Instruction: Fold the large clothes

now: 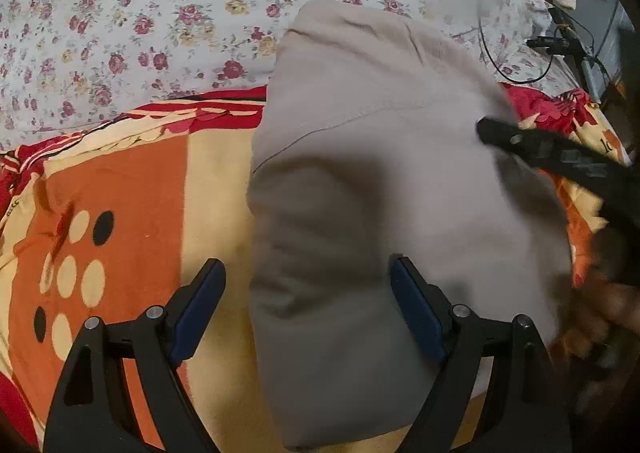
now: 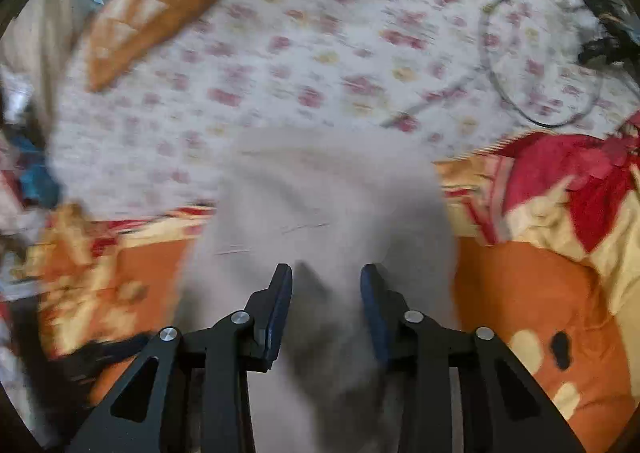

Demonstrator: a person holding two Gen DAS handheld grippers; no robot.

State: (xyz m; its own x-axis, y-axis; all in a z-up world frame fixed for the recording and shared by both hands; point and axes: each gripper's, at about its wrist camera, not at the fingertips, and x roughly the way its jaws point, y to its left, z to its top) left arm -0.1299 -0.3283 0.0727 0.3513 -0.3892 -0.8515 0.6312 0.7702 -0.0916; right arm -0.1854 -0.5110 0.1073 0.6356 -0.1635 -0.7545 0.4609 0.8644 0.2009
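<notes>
1. Grey-beige and soft, a folded garment is lying in a long, narrow bundle on the bed, its far end reaching onto the floral sheet and its near end resting on an orange, cream and red blanket.

2. The left gripper is hovering over the near end of the garment with its jaws spread wide; one blue-padded finger is sitting over the blanket, the other over the cloth, and nothing is being held between them.

3. The right gripper is pointing down the middle of the garment, its jaws parted more narrowly than the left one's and gripping nothing. This view is smeared with motion blur, so whether its tips are touching the cloth cannot be told.

4. From the left wrist view, a black finger of the right gripper is reaching in from the right edge, its tip lying over the garment's right side.

5. A black cable is looping across the floral sheet near the far right corner of the bed, beside some dark hardware too small to identify.

6. An orange cushion is lying at the far left of the sheet in the right wrist view, well apart from the garment.
</notes>
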